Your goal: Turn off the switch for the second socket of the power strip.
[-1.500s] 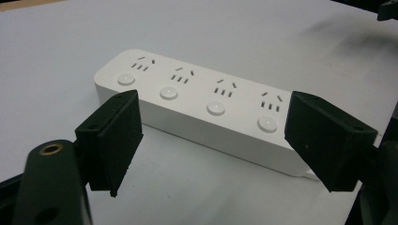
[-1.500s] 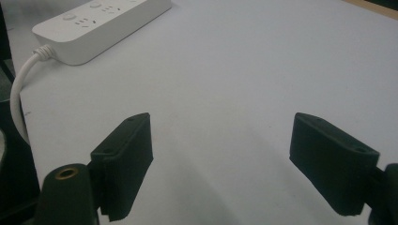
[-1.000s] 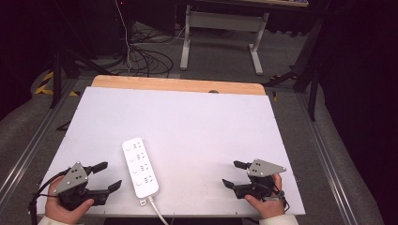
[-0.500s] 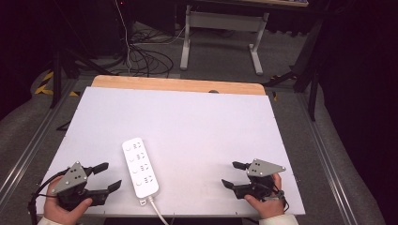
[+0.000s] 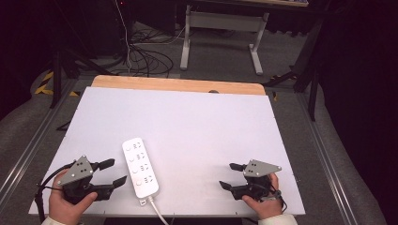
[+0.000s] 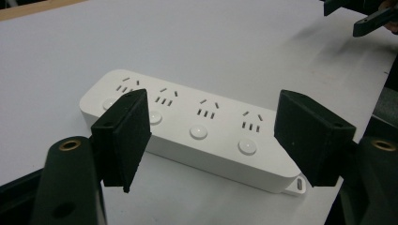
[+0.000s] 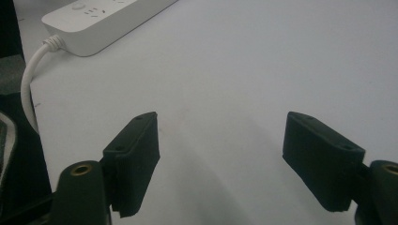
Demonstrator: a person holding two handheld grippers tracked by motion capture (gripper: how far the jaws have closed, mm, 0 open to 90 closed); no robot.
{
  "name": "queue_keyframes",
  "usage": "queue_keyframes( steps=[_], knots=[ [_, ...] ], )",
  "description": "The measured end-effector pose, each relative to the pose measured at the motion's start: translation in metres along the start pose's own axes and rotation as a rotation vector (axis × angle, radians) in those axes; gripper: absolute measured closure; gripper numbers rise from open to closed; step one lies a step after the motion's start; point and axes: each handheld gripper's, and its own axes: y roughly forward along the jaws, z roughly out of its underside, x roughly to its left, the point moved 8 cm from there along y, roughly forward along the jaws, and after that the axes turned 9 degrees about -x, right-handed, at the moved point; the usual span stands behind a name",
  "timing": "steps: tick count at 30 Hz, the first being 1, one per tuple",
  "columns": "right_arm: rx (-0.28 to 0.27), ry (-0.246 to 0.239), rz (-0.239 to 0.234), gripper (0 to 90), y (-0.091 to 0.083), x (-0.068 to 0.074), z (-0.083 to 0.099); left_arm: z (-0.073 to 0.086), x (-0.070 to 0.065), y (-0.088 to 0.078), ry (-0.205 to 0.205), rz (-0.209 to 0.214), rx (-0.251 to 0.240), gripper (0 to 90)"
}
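One white plastic four-outlet power strip [image 6: 197, 129] with white cord [image 7: 33, 84] lies flat on the white counter [image 5: 197, 122], just beyond the left gripper [image 5: 110, 173] fingers [image 6: 123, 136], which are spread wide and empty. Right gripper [image 5: 232, 176] fingers [image 7: 133, 159] are likewise spread over bare counter, well apart from the strip.

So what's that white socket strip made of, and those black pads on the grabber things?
The power strip looks like hard, smooth white plastic: it has a faint sheen and crisp moulded slots and buttons. The left gripper pads look like matte black rubber or foam, dull and slightly grainy; which one, I can't tell.
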Motion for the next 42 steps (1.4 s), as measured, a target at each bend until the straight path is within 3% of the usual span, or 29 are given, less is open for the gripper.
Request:
queue_keyframes(
  steps=[16, 42],
  knots=[
    [-0.001, 0.005, -0.001, 27.9, 0.0, 0.0, 0.0, -0.023, -0.005, 0.016, 0.037, 0.019, -0.001, 29.7],
    [0.002, 0.005, -0.006, 28.7, 0.0, -0.001, 0.001, -0.035, -0.017, 0.047, 0.052, 0.075, 0.028, 29.3]
  ],
)
